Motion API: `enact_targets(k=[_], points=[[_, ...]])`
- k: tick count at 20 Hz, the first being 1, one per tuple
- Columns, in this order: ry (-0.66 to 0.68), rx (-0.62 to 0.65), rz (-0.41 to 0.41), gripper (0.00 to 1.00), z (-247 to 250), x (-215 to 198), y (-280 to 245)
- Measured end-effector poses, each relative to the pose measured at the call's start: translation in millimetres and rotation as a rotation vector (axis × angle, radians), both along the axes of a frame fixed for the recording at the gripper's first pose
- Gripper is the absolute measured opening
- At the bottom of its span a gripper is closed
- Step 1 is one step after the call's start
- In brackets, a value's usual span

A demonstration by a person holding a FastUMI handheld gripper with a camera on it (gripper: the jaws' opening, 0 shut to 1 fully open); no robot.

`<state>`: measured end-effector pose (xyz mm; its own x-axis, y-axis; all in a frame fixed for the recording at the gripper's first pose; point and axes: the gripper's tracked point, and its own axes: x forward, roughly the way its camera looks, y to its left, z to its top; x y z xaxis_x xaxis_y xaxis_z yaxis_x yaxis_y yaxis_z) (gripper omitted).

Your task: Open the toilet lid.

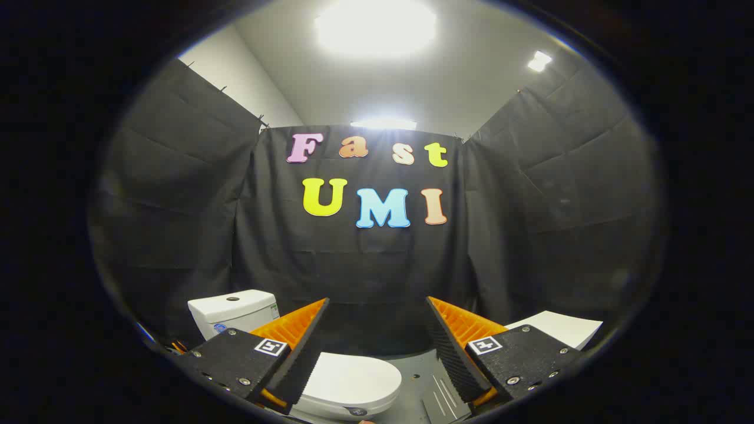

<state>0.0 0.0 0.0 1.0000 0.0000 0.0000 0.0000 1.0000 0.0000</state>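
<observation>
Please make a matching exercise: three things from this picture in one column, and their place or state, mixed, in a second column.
1. lid
2. tank
3. gripper

a. open, holding nothing
b. closed, low between the fingers
c. upright beyond the left finger

Pairs: 1-b, 2-c, 3-a

My one camera rides the gripper [377, 330], looking forward along its spread, empty fingers, level toward the booth's back wall. It sits above and near the toilet [347, 383], whose closed lid lies low between the fingers.
</observation>
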Motion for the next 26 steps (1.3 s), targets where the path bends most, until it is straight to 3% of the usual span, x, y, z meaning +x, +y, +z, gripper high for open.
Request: enact_targets(k=[16, 22, 26], points=[[0.004, 0.057, -0.042, 0.96, -29.8, 13.6, -13.0], [0.056, 0.233, 0.008, 0.96, -106.3, 26.8, 19.3], [0.153, 0.252, 0.008, 0.96, -162.5, 24.9, 37.4]])
